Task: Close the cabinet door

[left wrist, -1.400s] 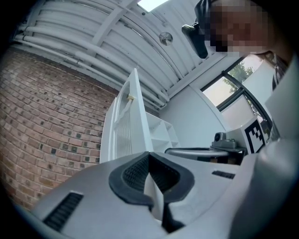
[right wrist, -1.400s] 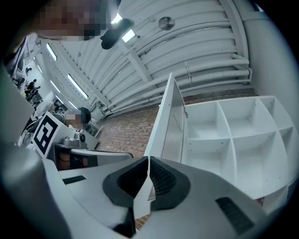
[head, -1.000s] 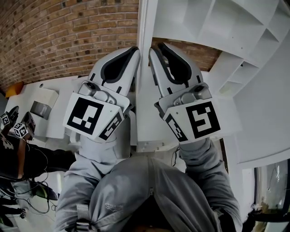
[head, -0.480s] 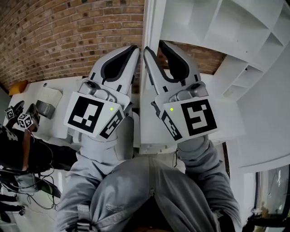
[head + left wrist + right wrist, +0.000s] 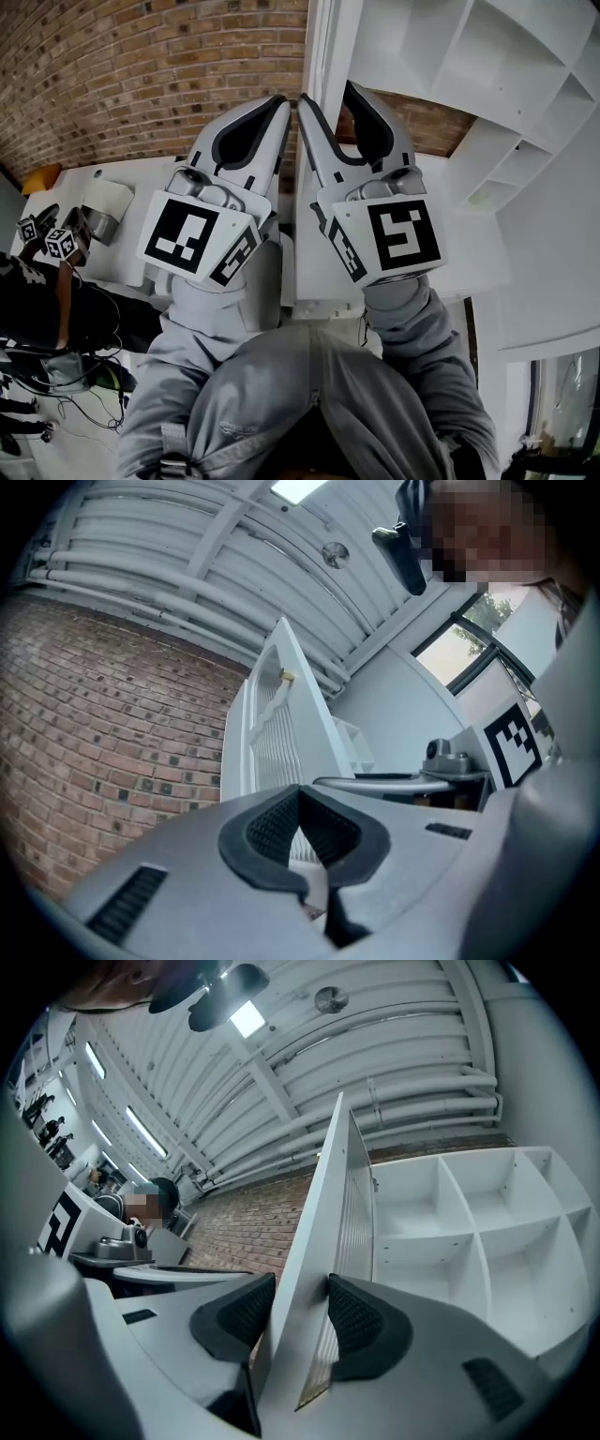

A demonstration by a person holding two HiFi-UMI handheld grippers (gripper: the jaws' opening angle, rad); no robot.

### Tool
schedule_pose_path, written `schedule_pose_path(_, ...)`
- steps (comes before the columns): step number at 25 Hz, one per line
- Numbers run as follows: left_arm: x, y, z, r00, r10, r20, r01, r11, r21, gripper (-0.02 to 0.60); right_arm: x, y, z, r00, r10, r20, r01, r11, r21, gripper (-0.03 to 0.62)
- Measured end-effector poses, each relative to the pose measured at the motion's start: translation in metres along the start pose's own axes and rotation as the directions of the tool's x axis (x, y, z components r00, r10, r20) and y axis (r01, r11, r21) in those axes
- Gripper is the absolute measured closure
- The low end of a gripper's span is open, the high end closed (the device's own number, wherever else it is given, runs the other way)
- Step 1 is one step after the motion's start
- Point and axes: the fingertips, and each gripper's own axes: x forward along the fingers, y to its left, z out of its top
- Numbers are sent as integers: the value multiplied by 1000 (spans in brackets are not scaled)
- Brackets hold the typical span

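Right hand-held gripper point(image 5: 300, 1302) released, jaws just opening, astride cabinet door point(image 5: 323, 1213) edge; left hand-held gripper point(image 5: 300, 794) clenched empty beside it.

The cabinet door point(image 5: 314, 1241) is smooth matt white, ribbed inside; the brick wall point(image 5: 141, 75) looks rough.

Cabinet door point(image 5: 328, 37) runs off the top edge in head view. Shelf unit point(image 5: 487, 84) cropped top and right. Bystander point(image 5: 37, 309) cut by left edge. Door fitting point(image 5: 284, 677) too small to identify, left gripper view.
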Motion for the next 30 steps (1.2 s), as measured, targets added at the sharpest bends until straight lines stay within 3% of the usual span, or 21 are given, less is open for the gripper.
schedule_pose_path(12, 8, -1, -12, 998, -57, -2, 57, 998, -38, 578, 2, -3, -4, 1000, -13, 7, 12, 1000, 16, 411)
schedule_pose_path(25, 30, -25, -23, 988, -155, 15, 156, 982, -104, 578, -17, -37, -6, 996, -62, -68, 62, 998, -2, 413)
schedule_pose_path(30, 39, -35, -26, 981, -194, 25, 195, 974, -118, 578, -20, -46, -12, 992, -32, -119, 41, 997, 70, 419)
